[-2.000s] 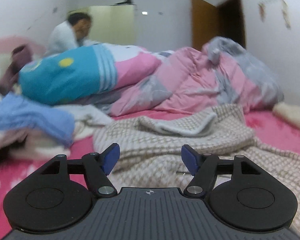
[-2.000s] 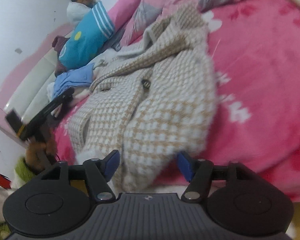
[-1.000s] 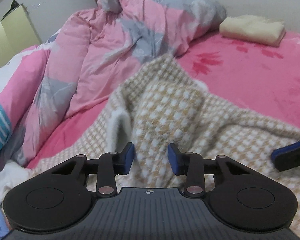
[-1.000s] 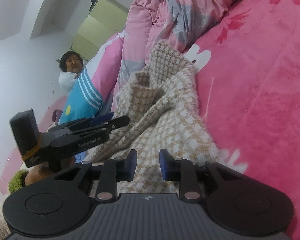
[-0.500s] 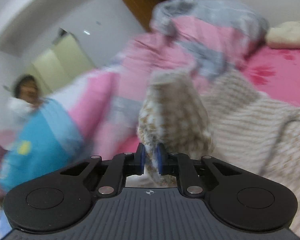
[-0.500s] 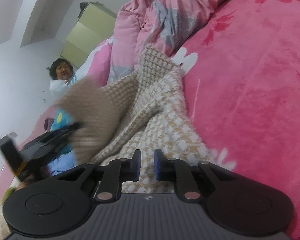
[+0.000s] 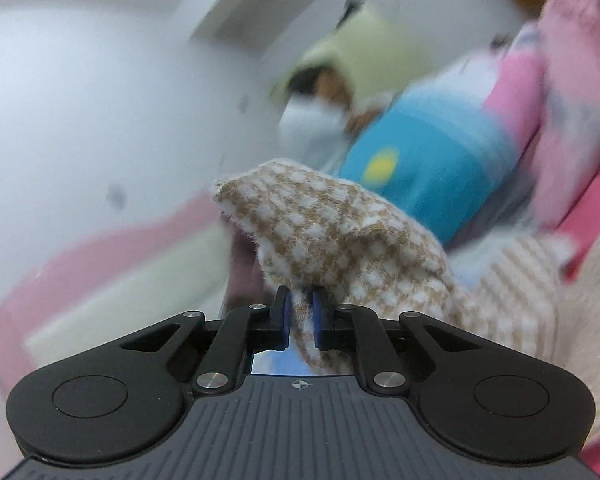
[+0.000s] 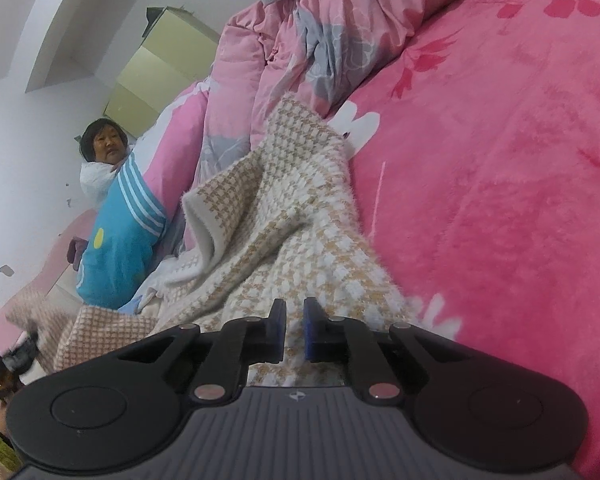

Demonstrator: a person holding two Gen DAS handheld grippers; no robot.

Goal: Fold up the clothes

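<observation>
My left hand-held gripper point(image 7: 299, 312) pinched a lifted edge of the checked knit garment point(image 7: 332, 236); my right hand-held gripper point(image 8: 294, 326) clamped its hem where it lay on the pink bed point(image 8: 500, 184). It looked soft, thick and floppy, best held by its edges. Blur hid most of the left view, and the garment's full outline was cut off.
</observation>
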